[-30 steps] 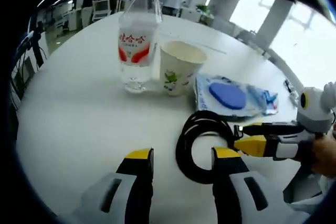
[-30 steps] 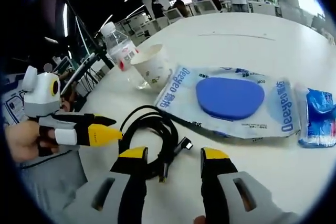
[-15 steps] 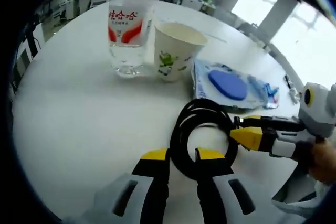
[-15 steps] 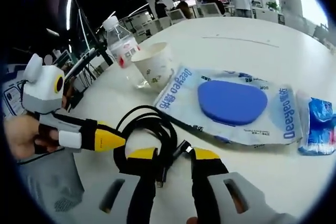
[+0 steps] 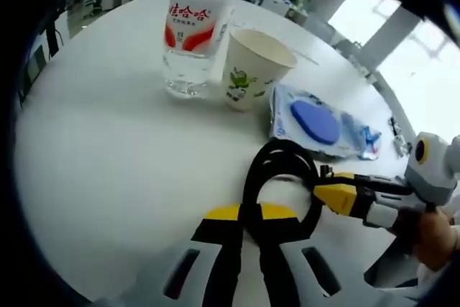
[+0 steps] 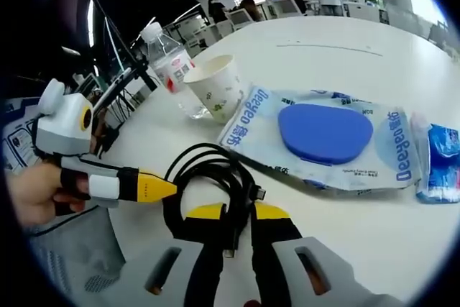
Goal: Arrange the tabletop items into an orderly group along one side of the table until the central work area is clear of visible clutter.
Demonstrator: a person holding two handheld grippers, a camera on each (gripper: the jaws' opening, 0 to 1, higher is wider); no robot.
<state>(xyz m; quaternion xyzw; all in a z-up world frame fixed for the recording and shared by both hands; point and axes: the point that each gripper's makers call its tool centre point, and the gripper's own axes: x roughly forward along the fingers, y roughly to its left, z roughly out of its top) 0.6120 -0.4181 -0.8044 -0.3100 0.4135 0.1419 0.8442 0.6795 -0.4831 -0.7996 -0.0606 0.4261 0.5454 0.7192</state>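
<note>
Surface: your wipes pack, bottle and cup sat grouped along one side. Cable lay coiled near you, not yet moved over. Left gripper and right gripper fingers both pinched it.

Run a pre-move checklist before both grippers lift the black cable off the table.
1. Left gripper shut on the black cable: ok, its jaws pinch the near side of the loop.
2. Right gripper shut on the same cable: ok, jaws closed over the strands near the plug.
3. Cable free of the wet wipes pack: cannot tell, the coil's far edge lies right at the pack's corner.
4. Paper cup and water bottle upright and apart from the coil: ok.
5. Small blue packet away from the cable: ok.
</note>
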